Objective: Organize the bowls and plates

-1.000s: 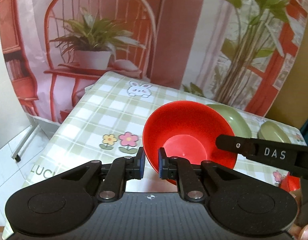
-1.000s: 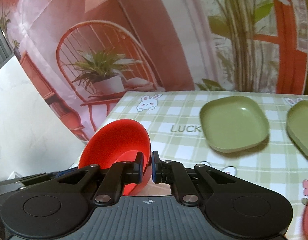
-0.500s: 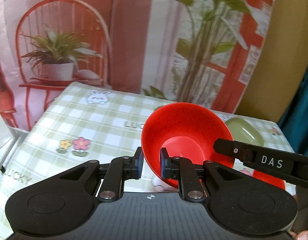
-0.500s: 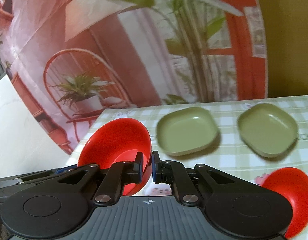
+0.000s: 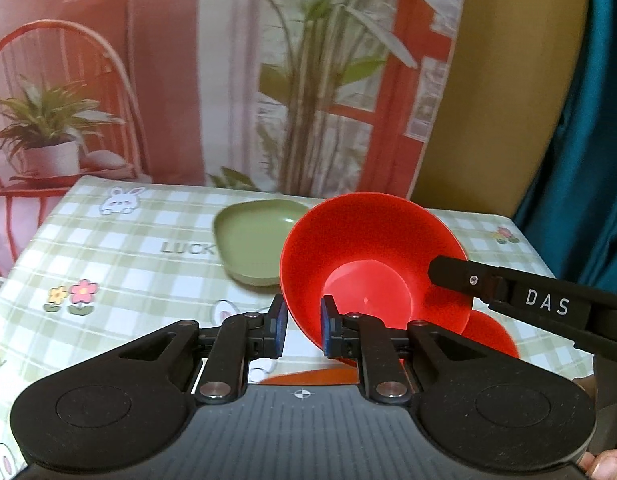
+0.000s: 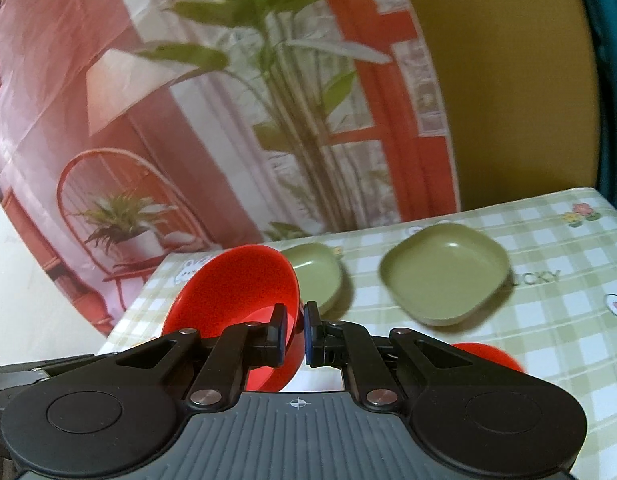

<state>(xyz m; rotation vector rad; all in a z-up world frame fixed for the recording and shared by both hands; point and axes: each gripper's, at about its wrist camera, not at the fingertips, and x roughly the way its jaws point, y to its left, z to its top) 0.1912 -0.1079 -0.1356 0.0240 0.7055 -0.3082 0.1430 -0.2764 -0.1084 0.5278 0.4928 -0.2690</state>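
Note:
My left gripper (image 5: 301, 324) is shut on the near rim of a red bowl (image 5: 372, 264) and holds it tilted above the table. My right gripper (image 6: 294, 334) grips the opposite rim of the same bowl (image 6: 236, 292); its finger shows in the left wrist view (image 5: 508, 294). A second red bowl (image 5: 490, 334) sits on the table right under the held one; it also shows in the right wrist view (image 6: 486, 354). Two green square plates (image 6: 444, 270) (image 6: 316, 270) lie farther back; one shows in the left wrist view (image 5: 252, 236).
The table has a green checked cloth (image 5: 120, 256) with bunny and flower prints. A printed backdrop of a chair and plants hangs behind the table. The table's right edge meets a teal curtain (image 5: 596, 120).
Both grippers have carried the red bowl to the right across the table. The second red bowl has come into view beneath it, and the green plates now lie to its left and behind.

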